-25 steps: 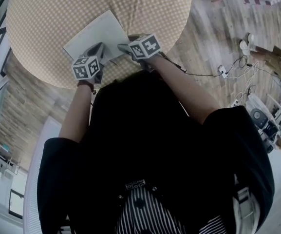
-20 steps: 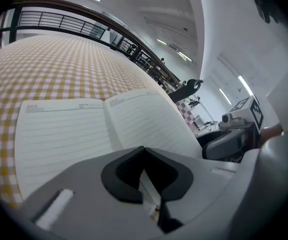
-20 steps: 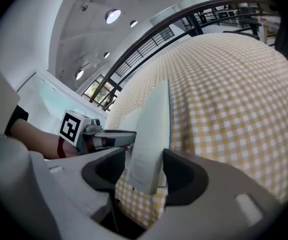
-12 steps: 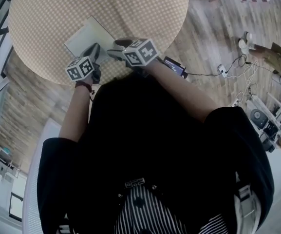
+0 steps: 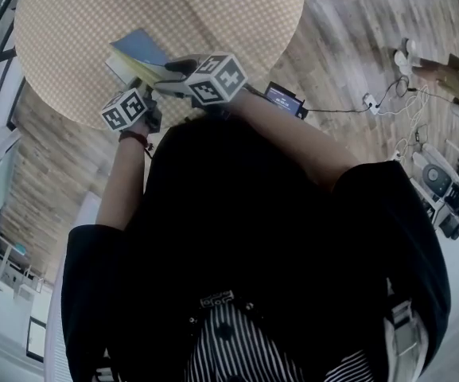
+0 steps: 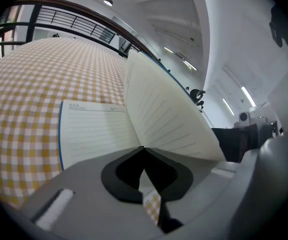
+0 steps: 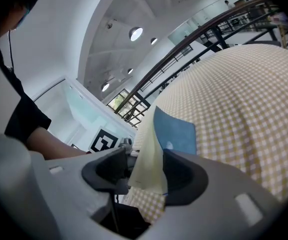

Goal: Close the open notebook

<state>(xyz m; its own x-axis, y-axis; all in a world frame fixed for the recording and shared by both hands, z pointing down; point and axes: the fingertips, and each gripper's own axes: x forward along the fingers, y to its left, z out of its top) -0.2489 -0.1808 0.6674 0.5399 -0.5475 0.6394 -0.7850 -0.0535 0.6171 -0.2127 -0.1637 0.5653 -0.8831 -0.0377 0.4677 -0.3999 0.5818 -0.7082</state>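
Mid-close: the right claw is grasping the raised, blue-covered half of the notebook, upper left of frame on the checked bench. The left claw is clenched at the spine edge. Next, I'd judge: swing the cover over, lower flat, release.

Notebook on table, left gripper before it, right gripper seemingly astride it.

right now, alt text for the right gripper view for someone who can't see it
The right gripper holds the raised half of the notebook between its jaws, cream pages edge-on, blue cover behind. Beyond lies a checked tablecloth, with railings and ceiling lights above.
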